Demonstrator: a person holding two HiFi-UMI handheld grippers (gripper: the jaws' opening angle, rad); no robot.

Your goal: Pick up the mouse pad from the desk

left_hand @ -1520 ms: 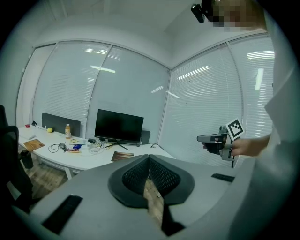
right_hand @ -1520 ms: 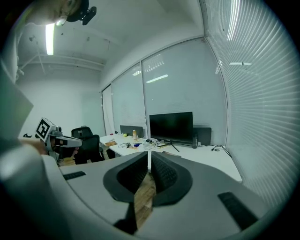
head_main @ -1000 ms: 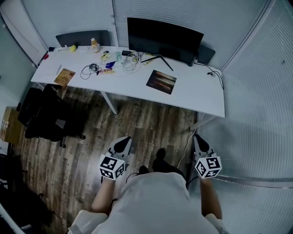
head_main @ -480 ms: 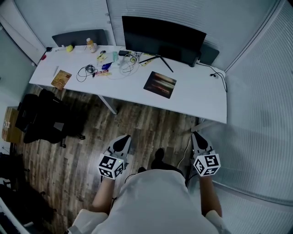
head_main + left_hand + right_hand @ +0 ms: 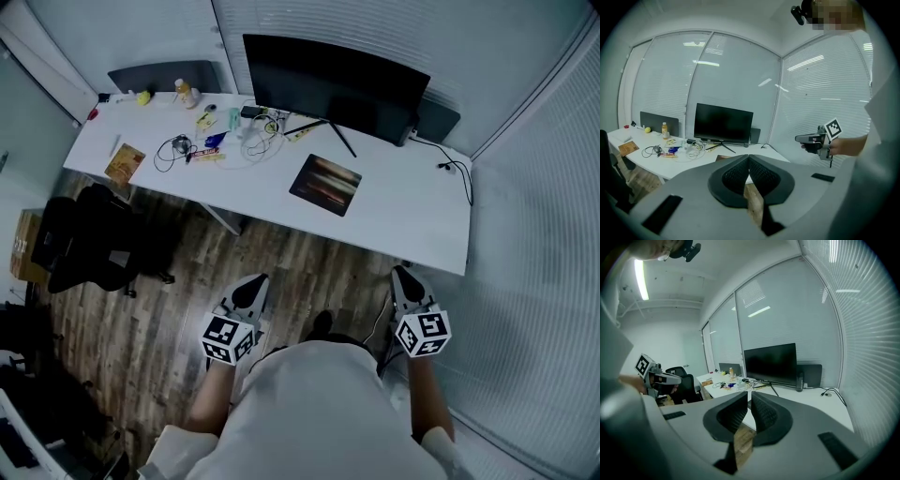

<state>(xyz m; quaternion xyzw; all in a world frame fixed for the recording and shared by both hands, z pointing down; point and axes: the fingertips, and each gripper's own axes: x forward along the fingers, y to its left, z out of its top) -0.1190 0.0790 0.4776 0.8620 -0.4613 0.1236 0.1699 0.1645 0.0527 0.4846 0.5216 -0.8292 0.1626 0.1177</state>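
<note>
The mouse pad [image 5: 325, 184], a dark rectangle with a brownish print, lies flat on the white desk [image 5: 403, 220] in front of the monitor. Both grippers are held over the wooden floor, well short of the desk's near edge. My left gripper [image 5: 251, 285] is shut and empty; in its own view the jaws [image 5: 748, 157] meet, and a corner of the mouse pad [image 5: 723, 158] peeks out beside them. My right gripper [image 5: 403, 276] also looks shut with nothing in it, its jaws [image 5: 750, 396] pointing at the desk. Each gripper shows in the other's view, the right gripper [image 5: 797, 138] and the left gripper [image 5: 678, 378].
A black monitor [image 5: 333, 82] stands at the back of the desk. Cables and small items [image 5: 220, 139], a bottle [image 5: 185, 92] and a brown booklet [image 5: 126, 162] lie on its left half. A black office chair [image 5: 89, 239] stands at the left. Blind-covered glass walls close the right side.
The desk and mouse pad have come a little nearer in the head view as the person and both grippers moved toward them. Both grippers' jaws are unchanged.
</note>
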